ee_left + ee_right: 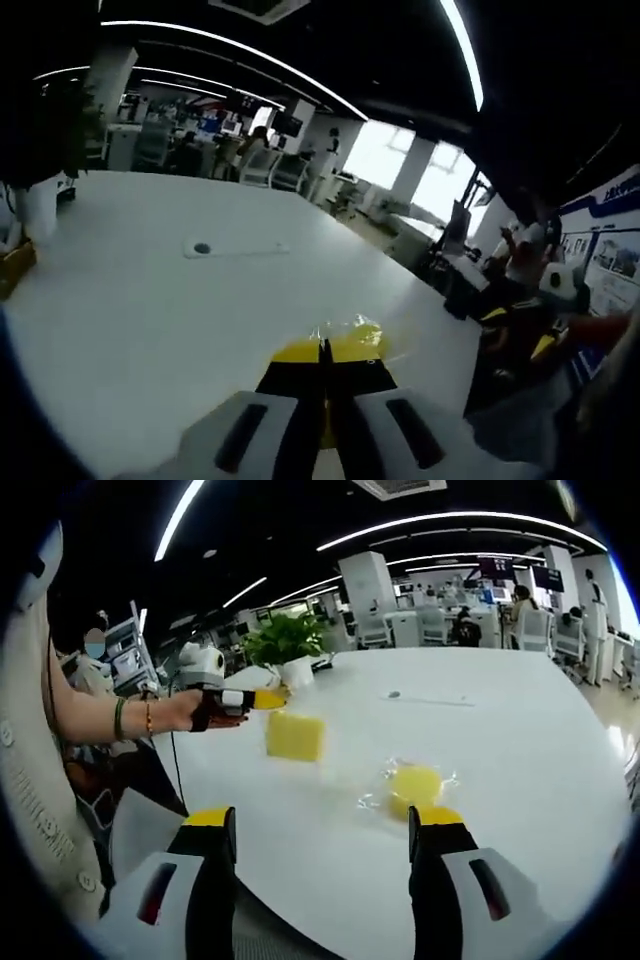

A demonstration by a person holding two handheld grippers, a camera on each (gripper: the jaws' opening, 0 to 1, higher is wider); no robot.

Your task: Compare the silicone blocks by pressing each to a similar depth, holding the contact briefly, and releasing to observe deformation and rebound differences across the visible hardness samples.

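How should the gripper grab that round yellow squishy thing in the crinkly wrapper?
Judging from the right gripper view, grip the round yellow silicone block across its sides, coming from above. It lies flat on the white table in clear wrapping, so only its rim gives the fingers purchase.

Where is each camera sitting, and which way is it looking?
Left gripper view: rides the left tool, whose jaws are shut, looking across the white table at a yellow block.
Right gripper view: rides the open right tool, looking at a round yellow block, a square yellow block and the person's hand.
Shared: the table.
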